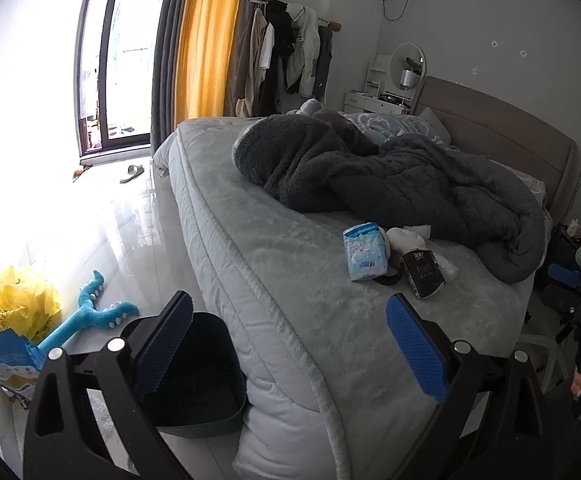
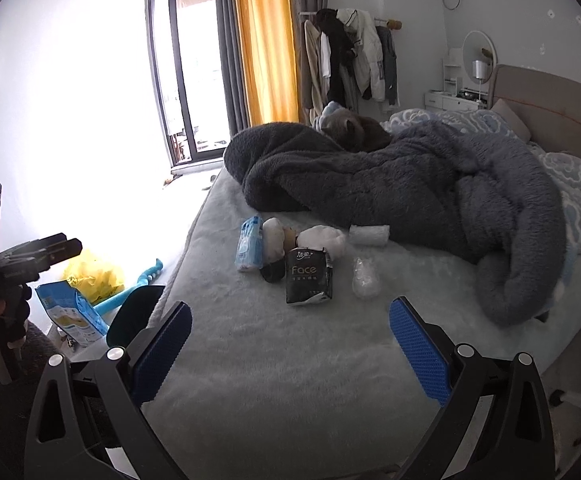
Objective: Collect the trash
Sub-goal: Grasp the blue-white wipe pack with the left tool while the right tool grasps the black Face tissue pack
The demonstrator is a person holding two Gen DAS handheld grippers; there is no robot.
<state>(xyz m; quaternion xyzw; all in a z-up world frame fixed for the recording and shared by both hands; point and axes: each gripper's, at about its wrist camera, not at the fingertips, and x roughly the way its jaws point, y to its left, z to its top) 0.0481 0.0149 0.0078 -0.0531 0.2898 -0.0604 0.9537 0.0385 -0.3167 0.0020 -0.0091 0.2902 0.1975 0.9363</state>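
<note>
Right wrist view: the right claw (image 2: 290, 354) is held wide apart, empty, before a black tissue pack (image 2: 308, 276) lying on the bed (image 2: 274, 360); likely light, soft, best pinched across its sides.

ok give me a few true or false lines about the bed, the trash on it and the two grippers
1. Both grippers are open and empty. True: the left gripper and right gripper hold nothing.
2. The black pack lies on the floor. False: it lies on the bed.
3. A dark bin stands on the floor beside the bed. True.
4. The blue pack is right of the black pack in the right wrist view. False: it is to its left.
5. The grey blanket covers the black pack. False: the pack lies clear, in front of it.
</note>
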